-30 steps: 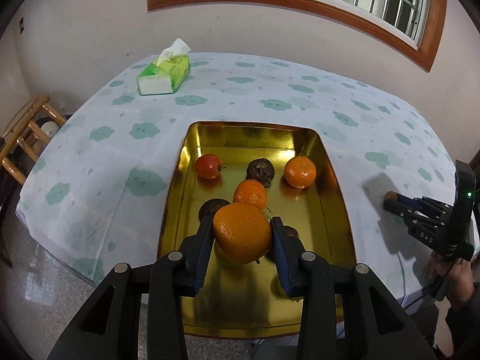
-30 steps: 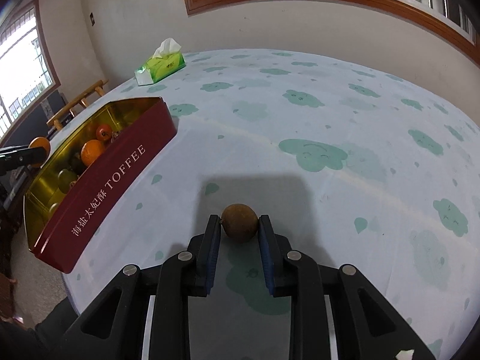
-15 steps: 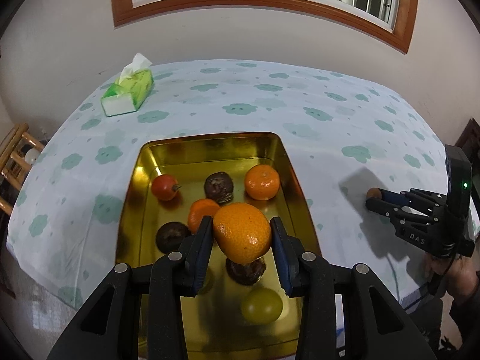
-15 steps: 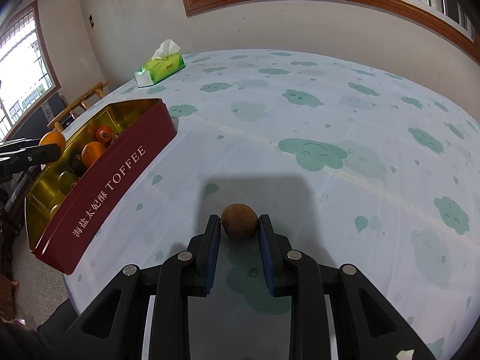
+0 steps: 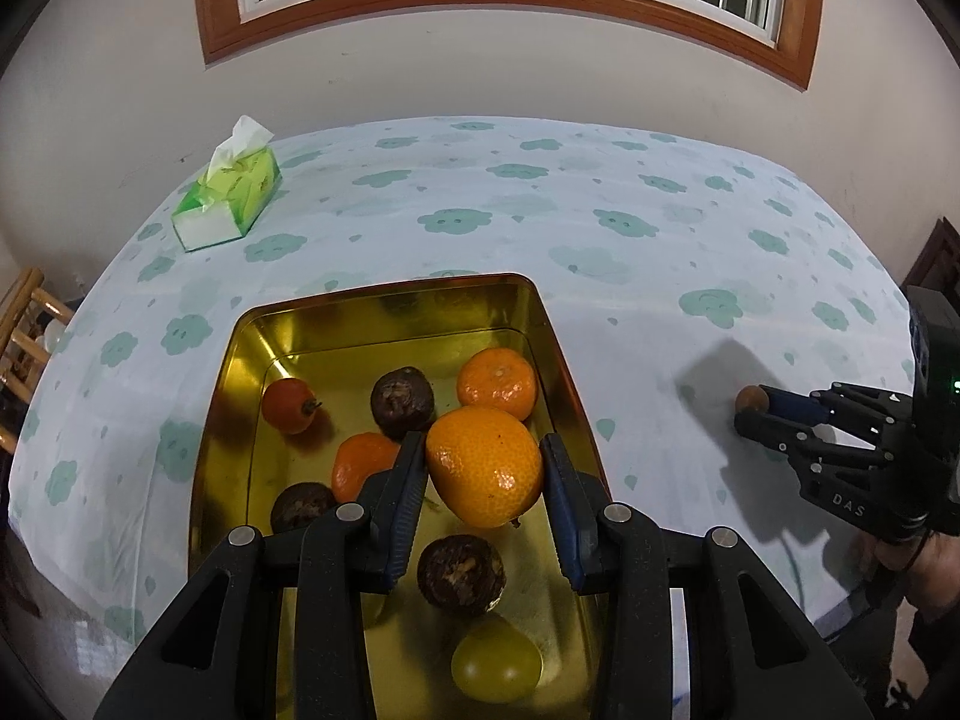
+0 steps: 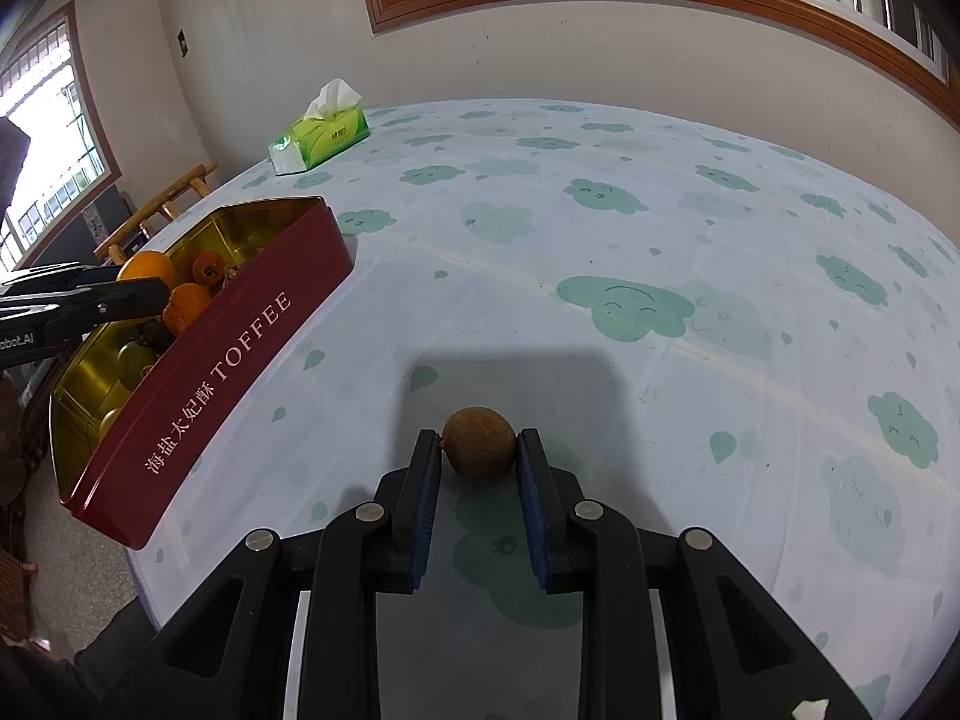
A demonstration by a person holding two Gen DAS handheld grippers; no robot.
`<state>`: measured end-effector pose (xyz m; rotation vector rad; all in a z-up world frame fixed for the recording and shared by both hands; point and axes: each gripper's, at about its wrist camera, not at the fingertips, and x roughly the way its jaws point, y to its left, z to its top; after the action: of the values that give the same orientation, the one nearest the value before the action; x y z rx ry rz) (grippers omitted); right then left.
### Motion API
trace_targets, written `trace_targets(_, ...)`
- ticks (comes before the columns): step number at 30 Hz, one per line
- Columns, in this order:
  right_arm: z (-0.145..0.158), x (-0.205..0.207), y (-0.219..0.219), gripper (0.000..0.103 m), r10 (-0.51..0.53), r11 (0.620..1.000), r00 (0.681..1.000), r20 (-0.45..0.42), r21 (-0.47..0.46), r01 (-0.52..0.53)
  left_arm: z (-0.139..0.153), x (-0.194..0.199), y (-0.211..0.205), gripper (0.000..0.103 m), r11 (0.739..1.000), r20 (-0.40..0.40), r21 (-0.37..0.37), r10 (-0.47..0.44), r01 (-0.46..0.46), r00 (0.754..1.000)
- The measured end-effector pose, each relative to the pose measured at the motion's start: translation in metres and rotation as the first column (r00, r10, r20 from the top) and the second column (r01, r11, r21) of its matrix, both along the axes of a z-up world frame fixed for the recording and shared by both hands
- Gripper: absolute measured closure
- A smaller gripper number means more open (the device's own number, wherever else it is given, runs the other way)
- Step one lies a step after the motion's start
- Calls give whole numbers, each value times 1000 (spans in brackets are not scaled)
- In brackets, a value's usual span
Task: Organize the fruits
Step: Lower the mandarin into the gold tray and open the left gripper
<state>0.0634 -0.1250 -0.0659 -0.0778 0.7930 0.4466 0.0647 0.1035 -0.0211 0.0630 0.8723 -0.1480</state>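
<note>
left gripper (image 5: 483,468), black two-finger frame with blue pads, angled downward, jaws clamped on the sides of a large round orange fruit (image 5: 483,465) held clear of the surface below. right gripper (image 6: 478,447), same black frame and blue pads, angled downward, jaws closed on a small round brown fruit (image 6: 479,441) at table level. person's right hand (image 5: 918,561) grips the right gripper's handle at the left wrist view's right edge.

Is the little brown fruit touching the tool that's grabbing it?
Touching. In the right wrist view, the small brown fruit sits squeezed between the right tool, with both blue pads pressed against its sides and no gap showing.
</note>
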Motion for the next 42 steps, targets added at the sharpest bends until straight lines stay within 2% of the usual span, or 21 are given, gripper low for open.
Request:
trace_targets(21,0,0,0,79,-1,1000,1000,-1,0,1,0,10,-4,63,999,36,52,2,-4,999)
trace_targets(24,0,0,0,79,0,1000,1000,-1,-1,0,2,10,-4,60,998,41,59,12,-14,999)
trace_targets(36,2,0,3,80,-2,1000,1000,8,-15,2,17,-14,8,51,989,126,106,92,-106,988)
trace_targets(42,11,-7,4,80,-1,1000,1000,12,15,1,20,-27,31,50,975,150,86,191,-205,970)
